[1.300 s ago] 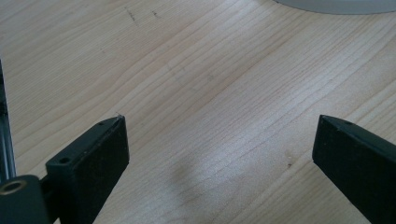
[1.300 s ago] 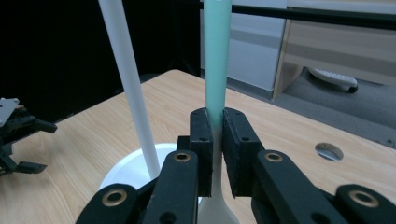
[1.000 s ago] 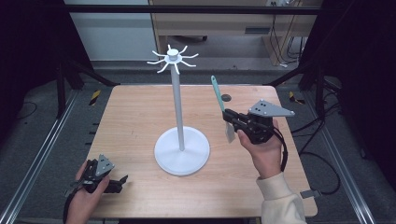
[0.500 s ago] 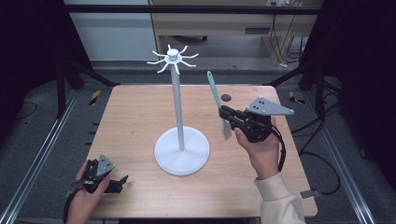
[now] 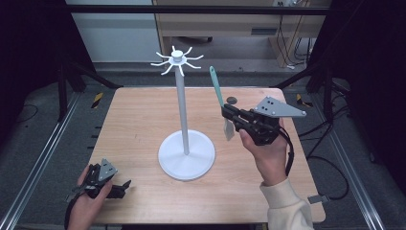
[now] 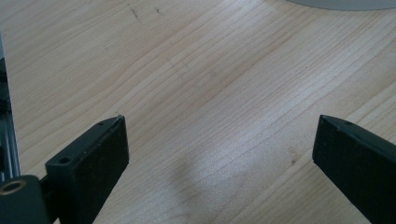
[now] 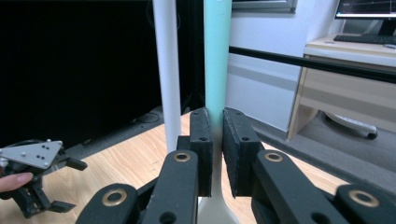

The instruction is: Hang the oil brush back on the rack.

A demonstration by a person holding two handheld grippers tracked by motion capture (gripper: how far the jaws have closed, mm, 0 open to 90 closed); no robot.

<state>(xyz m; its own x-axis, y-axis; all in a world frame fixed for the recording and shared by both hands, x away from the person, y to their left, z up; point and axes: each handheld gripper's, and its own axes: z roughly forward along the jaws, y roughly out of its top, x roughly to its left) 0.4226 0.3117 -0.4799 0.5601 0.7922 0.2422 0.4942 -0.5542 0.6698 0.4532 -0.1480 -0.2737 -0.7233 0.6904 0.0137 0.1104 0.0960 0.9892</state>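
A spatula with a teal handle (image 5: 216,88) and a pale blade (image 5: 229,130) stands nearly upright above the table, blade down. My right gripper (image 5: 229,115) is shut on it low on the handle, just right of the white stand's pole (image 5: 182,110). In the right gripper view the teal handle (image 7: 217,60) rises between the pressed pads of the right gripper (image 7: 217,119), with the pole (image 7: 167,70) close on its left. The stand carries a ring of hooks (image 5: 177,58) on top. My left gripper (image 5: 122,188) rests at the near left corner, its jaws (image 6: 222,123) wide open over bare wood.
The stand's round white base (image 5: 186,155) sits mid-table; its edge (image 6: 345,3) shows in the left gripper view. A small dark disc (image 5: 232,100) lies at the far side of the wooden table (image 5: 139,120). Metal rails run along both table sides.
My right hand has lifted the spatula a little and brought it slightly nearer the stand's top. The left gripper has stayed put.
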